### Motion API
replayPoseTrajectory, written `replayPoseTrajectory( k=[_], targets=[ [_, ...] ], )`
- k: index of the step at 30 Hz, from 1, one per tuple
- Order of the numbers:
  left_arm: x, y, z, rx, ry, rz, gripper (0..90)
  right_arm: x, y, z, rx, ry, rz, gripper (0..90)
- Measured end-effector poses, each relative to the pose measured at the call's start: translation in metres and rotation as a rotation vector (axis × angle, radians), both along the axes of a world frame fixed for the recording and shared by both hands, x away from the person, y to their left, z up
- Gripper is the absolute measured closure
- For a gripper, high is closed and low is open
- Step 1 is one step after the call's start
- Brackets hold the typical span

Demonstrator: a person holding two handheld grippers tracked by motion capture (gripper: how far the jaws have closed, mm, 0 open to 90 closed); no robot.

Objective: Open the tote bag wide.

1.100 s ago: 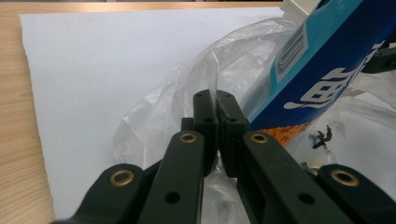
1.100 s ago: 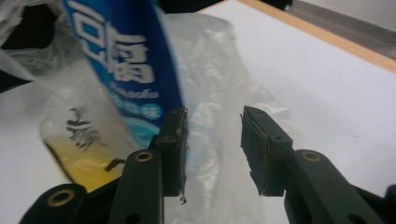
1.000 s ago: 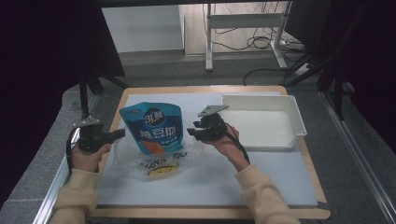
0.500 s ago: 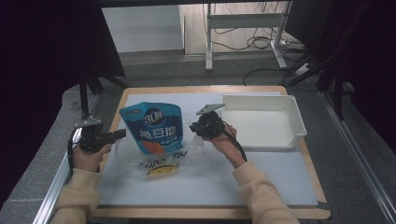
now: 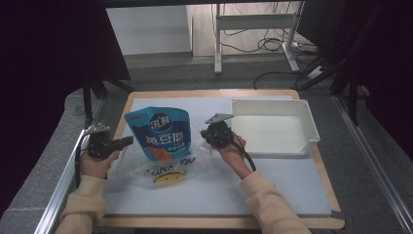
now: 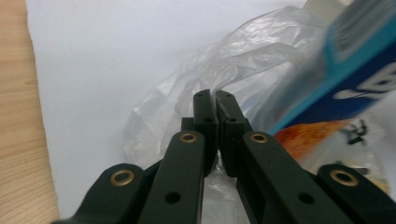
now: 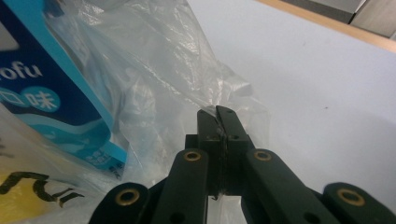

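Note:
A blue snack pouch [image 5: 158, 131] stands partly inside a crumpled clear plastic bag [image 5: 168, 168] with yellow print, on the white mat. My left gripper [image 5: 127, 141] is at the bag's left edge. In the left gripper view its jaws are shut on the clear film [image 6: 187, 84], beside the pouch [image 6: 355, 60]. My right gripper [image 5: 204, 140] is at the bag's right edge. Its jaws have just been closing and now pinch the film [image 7: 154, 60] at their tips, with the pouch [image 7: 42, 93] to the left.
A white tray [image 5: 272, 101] stands on the mat just right of my right gripper. The mat [image 5: 272, 185] lies on a wooden table [image 5: 214, 92] with metal rails along both sides.
My right gripper has sunk and shifted left to the bag's right edge, and its jaws have shut on the film. The left gripper has kept still.

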State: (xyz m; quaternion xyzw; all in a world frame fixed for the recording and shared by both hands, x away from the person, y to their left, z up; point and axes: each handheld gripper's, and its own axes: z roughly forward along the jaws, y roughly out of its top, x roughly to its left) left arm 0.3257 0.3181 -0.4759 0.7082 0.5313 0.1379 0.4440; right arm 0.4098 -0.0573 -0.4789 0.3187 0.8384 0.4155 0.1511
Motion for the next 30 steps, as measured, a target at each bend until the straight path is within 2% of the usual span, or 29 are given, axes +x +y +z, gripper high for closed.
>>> replayPoseTrajectory(
  k=[5, 6, 8, 11, 14, 19, 26, 30],
  targets=[
    [0.010, 0.001, -0.016, 0.008, 0.036, 0.008, 89.2, 0.002, 0.003, -0.009, -0.023, 0.017, -0.007, 88.6],
    [0.011, 0.001, -0.018, 0.005, 0.039, 0.014, 89.2, 0.001, 0.004, -0.010, -0.036, 0.010, -0.009, 88.6],
    [0.015, -0.001, -0.025, 0.026, 0.050, 0.018, 89.2, 0.000, 0.005, -0.011, -0.055, 0.003, -0.009, 88.6],
    [0.017, -0.004, -0.031, 0.038, 0.067, 0.014, 89.2, -0.009, 0.012, -0.011, -0.121, -0.048, -0.004, 88.6],
    [0.018, -0.006, -0.036, 0.046, 0.084, 0.016, 89.2, -0.009, 0.012, -0.013, -0.093, -0.017, 0.001, 88.6],
    [0.019, -0.005, -0.039, 0.047, 0.089, 0.019, 89.2, -0.008, 0.009, -0.023, -0.088, 0.017, -0.012, 88.6],
    [0.020, -0.011, -0.045, 0.085, 0.103, 0.007, 89.2, -0.006, 0.009, -0.039, -0.107, 0.061, -0.022, 88.6],
    [0.022, -0.014, -0.051, 0.086, 0.125, -0.002, 89.2, -0.002, 0.005, -0.045, -0.104, 0.089, -0.037, 88.6]
  ],
)
